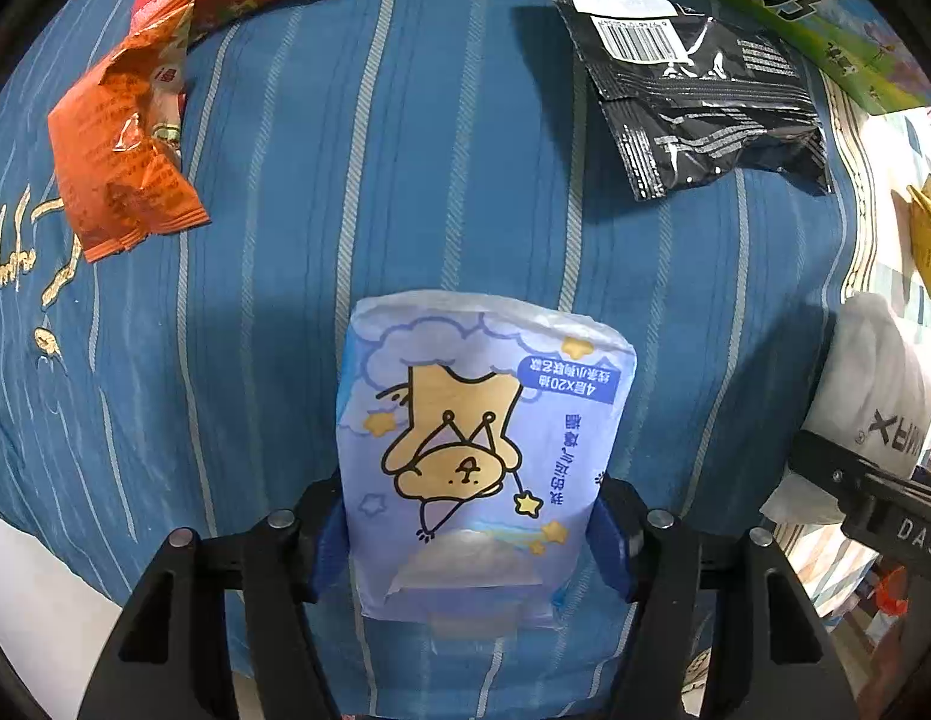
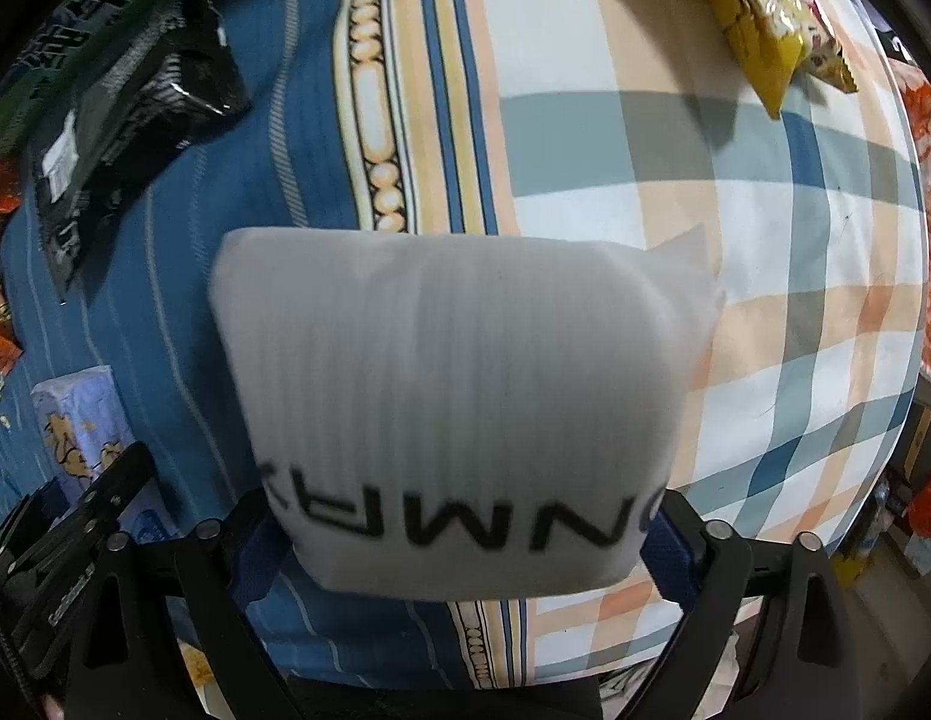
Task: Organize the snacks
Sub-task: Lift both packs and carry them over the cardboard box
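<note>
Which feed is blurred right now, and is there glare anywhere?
Right wrist view: the white pack is soft, its lettering smeared; the plaid cloth behind stays sharper. Left wrist view: sharp, with glare on the black packet and a shadow beside it.

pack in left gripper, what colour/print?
Pale lilac-blue tissue pack printed with a tan cartoon dog, clouds and yellow stars. Shows best in the left wrist view.

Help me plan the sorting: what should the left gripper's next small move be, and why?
Probably lift. The left gripper has its blue pads against both sides of the light blue tissue pack, which seems to lie on the striped blue cloth.
</note>
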Available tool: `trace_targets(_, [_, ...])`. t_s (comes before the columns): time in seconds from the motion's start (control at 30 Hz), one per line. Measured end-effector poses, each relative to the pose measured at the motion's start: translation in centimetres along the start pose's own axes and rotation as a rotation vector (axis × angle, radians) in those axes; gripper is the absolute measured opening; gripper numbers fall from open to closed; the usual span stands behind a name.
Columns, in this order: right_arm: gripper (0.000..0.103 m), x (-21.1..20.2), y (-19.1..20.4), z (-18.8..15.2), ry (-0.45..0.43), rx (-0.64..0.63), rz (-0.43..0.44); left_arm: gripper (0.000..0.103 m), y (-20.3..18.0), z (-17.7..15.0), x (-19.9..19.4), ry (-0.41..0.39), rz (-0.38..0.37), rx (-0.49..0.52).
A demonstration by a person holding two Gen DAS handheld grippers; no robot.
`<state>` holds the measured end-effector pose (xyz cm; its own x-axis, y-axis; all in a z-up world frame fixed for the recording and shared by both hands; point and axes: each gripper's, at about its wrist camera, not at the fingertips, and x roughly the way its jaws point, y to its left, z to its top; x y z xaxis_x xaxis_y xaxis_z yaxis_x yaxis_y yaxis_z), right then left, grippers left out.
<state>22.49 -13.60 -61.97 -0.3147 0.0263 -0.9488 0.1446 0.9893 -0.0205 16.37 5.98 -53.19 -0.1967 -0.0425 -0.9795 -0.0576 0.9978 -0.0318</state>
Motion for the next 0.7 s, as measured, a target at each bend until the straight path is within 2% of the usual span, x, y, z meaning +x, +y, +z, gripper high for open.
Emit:
trace_targets(0.23, [0.085, -0.2, 2.0, -0.1, -0.039, 0.008, -0.016, 0.063, -0.8, 0.0, 0.1, -0.012, 0.015, 0.009])
trace_targets(0.3, [0.084, 0.3, 2.0, -1.1, -0.044, 0.012, -0.015, 0.063, -0.3, 0.5, 0.6, -0.016, 0.011, 0.008])
trace_targets(0.43, [0.084, 0.2, 2.3, -1.3, -0.036, 0.025, -0.016, 0.063, -0.8, 0.0, -0.1, -0.021, -0.001, -0.007])
trace_targets(0.5, [0.085, 0.7, 1.2, -0.3, -0.026, 0.027, -0.016, 0.063, -1.1, -0.2, -0.3, -0.022, 0.002, -0.001])
trace_targets(0.7, [0.085, 1.9, 1.9, 0.7, -0.024, 0.032, -0.025, 0.063, -1.0, -0.3, -0.3, -0.032, 0.005, 0.013])
